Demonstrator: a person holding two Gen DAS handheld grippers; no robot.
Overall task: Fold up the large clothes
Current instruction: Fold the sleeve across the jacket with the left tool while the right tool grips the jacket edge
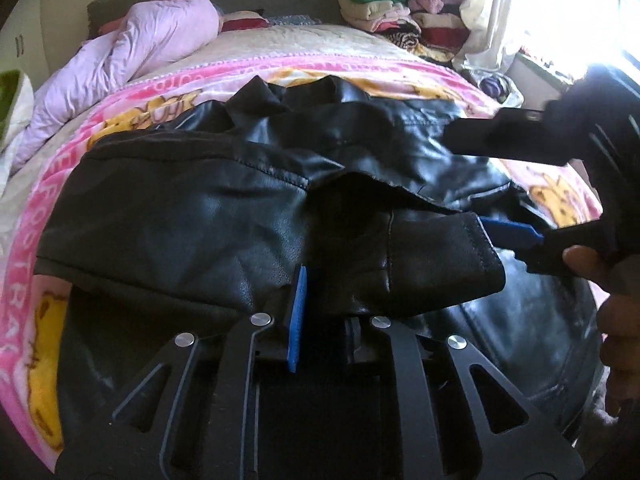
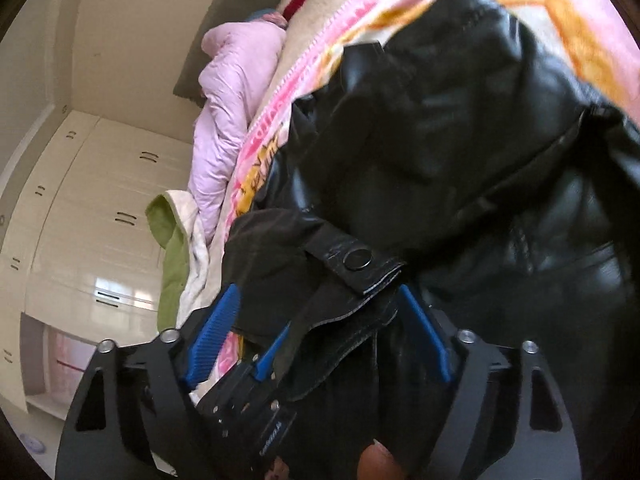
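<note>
So there's a black leather jacket [image 1: 192,216] spread across the bed [image 1: 320,46], lying on top of a pink blanket [image 1: 24,288] with yellow cartoon prints. The left gripper [image 1: 324,320] is down at the near edge of the jacket, jaws nearly together with a fold of the leather bunched up between the blue pads [image 1: 298,316], so it looks clamped on the jacket; one pad is mostly buried under the fabric. Over on the right side of the left wrist view you can see the right gripper [image 1: 472,184] coming in sideways, held by a hand [image 1: 588,268], with its jaws apart and one blue-tipped finger just beside the jacket's cuff edge. From the right wrist view, the right gripper [image 2: 320,344] has its jaws well apart, and a strap with a snap button [image 2: 358,259] plus some crumpled hem sits in the gap between the blue pads [image 2: 214,336]; neither pad is clearly pressing on it. The left gripper's tip [image 2: 256,376] pokes into that same gap from below. Farther back on the bed there's a lilac quilt [image 1: 132,52] bunched up on the left, and a pile of folded clothes [image 1: 392,20] at the far right near the bright window [image 1: 580,12]. White cupboards [image 2: 100,216] line the wall.
</note>
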